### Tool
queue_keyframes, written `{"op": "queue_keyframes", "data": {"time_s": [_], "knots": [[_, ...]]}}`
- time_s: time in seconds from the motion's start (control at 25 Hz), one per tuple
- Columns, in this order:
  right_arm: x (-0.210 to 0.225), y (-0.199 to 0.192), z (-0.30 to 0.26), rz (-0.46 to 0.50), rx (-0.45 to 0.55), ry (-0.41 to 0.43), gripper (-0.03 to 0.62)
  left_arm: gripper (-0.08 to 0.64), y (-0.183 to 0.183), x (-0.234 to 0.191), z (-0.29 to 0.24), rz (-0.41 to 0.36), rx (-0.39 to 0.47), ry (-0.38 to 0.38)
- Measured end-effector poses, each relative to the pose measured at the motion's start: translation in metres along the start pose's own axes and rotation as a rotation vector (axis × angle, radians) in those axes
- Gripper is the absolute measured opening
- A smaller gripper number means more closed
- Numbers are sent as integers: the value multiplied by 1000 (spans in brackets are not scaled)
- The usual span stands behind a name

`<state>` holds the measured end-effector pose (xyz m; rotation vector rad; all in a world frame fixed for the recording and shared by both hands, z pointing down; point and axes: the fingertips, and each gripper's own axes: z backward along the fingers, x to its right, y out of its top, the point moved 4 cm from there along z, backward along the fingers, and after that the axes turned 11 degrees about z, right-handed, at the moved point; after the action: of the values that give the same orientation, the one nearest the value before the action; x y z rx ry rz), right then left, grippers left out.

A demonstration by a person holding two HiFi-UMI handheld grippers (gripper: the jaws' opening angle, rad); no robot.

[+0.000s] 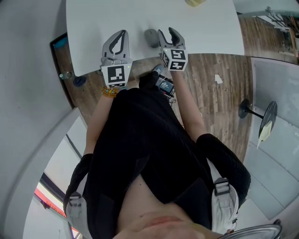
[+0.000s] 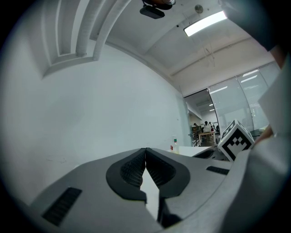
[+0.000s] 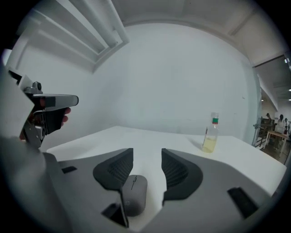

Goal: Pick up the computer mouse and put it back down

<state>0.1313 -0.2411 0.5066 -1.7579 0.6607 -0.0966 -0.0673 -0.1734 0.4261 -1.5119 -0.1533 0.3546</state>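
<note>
The dark grey computer mouse point(image 1: 151, 37) lies flat on the white table point(image 1: 107, 21) near its front edge. My right gripper point(image 1: 167, 33) is over it with its jaws apart. In the right gripper view the mouse point(image 3: 133, 195) rests low down, close under the left finger, and the right pad stands clear of it; my right gripper point(image 3: 148, 157) holds nothing. My left gripper point(image 1: 120, 36) hovers over the table to the left of the mouse, its jaws together. In its own view my left gripper point(image 2: 145, 154) is shut and empty.
A small bottle of yellow liquid point(image 3: 210, 134) stands upright at the back right of the table, and its base shows in the head view point(image 1: 196, 2). The table's front edge runs just below both grippers. A round-based stand point(image 1: 254, 112) is on the wooden floor at right.
</note>
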Motion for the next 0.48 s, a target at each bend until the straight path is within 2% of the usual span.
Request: {"op": "queue_keyframes", "data": {"time_s": [0.12,0.48], "knots": [[-9,-10,-9,-23,-61,42,229,14,-1,-1,1,0,-7,1],[-33,-44,-33,-52,-263,146,267,14,-4,-4,5,1,-20,8]]}}
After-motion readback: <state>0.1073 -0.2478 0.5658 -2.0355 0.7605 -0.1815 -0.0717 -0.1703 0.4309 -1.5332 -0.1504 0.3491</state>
